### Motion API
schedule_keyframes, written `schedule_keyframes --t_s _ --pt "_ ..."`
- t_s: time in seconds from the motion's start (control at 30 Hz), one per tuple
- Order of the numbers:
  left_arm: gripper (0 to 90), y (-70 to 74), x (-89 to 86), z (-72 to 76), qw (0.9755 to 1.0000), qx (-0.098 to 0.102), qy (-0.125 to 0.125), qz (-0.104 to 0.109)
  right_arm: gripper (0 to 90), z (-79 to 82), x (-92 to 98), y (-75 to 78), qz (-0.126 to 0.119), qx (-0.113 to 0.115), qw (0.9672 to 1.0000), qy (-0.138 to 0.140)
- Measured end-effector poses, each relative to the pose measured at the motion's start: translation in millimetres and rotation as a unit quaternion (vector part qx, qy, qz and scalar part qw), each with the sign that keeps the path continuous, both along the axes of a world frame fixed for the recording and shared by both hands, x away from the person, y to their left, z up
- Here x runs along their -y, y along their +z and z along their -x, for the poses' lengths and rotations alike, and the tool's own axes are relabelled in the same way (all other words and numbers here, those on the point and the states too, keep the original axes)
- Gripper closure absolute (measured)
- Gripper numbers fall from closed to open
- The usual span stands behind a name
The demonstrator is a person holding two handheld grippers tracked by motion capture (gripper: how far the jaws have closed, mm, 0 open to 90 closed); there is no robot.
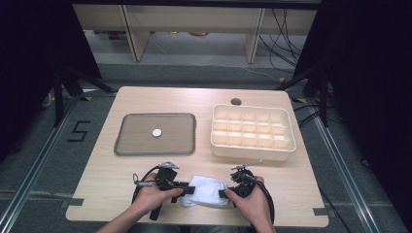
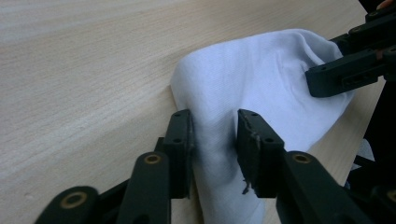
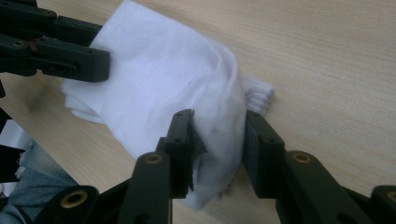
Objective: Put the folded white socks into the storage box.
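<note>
both tongs, the left tongs (image 2: 214,135) and the right tongs (image 3: 218,140), are clamped on opposite ends of the white cloth (image 1: 208,191) at the near edge of the counter (image 1: 121,170), so i think lifting evenly keeps it from slipping.

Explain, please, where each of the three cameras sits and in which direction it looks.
High view: above the person's side, facing forward and down on the table; both forearms and hands show.
Left gripper view: rides on the left gripper, looking along its jaws, which pinch the white cloth.
Right gripper view: rides on the right gripper, looking along its jaws at that cloth.
Shared: both gripper views show the cloth and the opposite gripper clamping its far end.
</note>
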State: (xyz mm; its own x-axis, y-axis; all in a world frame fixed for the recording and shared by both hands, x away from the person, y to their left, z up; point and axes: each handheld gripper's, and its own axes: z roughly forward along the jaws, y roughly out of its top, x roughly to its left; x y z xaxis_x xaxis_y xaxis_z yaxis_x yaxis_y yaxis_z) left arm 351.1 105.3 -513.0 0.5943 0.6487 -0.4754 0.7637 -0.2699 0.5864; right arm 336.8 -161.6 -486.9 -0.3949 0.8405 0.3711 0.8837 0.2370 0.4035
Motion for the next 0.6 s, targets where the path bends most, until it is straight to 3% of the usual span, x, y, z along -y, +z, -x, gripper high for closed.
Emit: schedule_keyframes --t_s 0.2,0.43,0.5,0.6 --pt "79.8 5.2 -1.1 0.6 0.9998 0.002 -0.001 0.021 67.0 1.3 -1.0 0.2 0.003 0.007 1.0000 0.005" --pt "80.1 15.4 -0.8 3.1 0.9995 0.002 -0.002 0.030 69.3 0.8 -1.6 -0.9 0.010 0.014 0.9997 0.017" --pt "80.0 18.1 -1.9 2.6 0.9987 -0.004 -0.006 0.050 69.5 1.9 -2.4 0.1 0.008 0.002 0.9999 0.010" --pt "80.0 21.7 -1.0 3.0 0.9980 -0.011 -0.008 0.062 69.9 1.9 -2.5 0.0 0.010 0.011 0.9998 0.013"
